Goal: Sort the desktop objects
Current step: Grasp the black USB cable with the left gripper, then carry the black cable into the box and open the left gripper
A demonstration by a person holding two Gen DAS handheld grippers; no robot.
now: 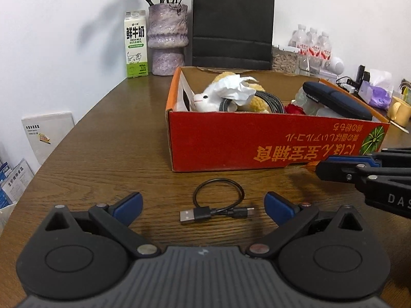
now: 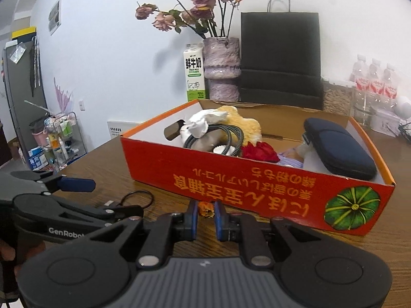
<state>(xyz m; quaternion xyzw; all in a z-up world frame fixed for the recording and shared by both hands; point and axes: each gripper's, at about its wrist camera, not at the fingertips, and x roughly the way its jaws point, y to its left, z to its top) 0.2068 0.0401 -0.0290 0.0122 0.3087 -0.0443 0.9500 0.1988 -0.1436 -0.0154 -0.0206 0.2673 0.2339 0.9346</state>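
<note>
A short black USB cable (image 1: 218, 205) lies coiled on the brown table (image 1: 115, 154), just ahead of my left gripper (image 1: 203, 205). That gripper is open, with its blue pads wide on either side of the cable and not touching it. From the right wrist view the left gripper (image 2: 108, 197) shows at the left, with the cable's loop (image 2: 138, 197) beside it. My right gripper (image 2: 206, 218) is nearly closed on a small dried orange flower head (image 2: 206, 209), held close to the front wall of the red cardboard box (image 2: 231, 179). The left wrist view catches the right gripper (image 1: 321, 165) at the far right.
The red box (image 1: 257, 141) holds a plush toy (image 1: 205, 100), crumpled tissue, a braided cable and a dark blue case (image 1: 336, 100). Behind it stand a milk carton (image 1: 136, 48), a vase of dried roses (image 1: 167, 38), a black paper bag (image 1: 231, 25) and water bottles (image 1: 313, 43).
</note>
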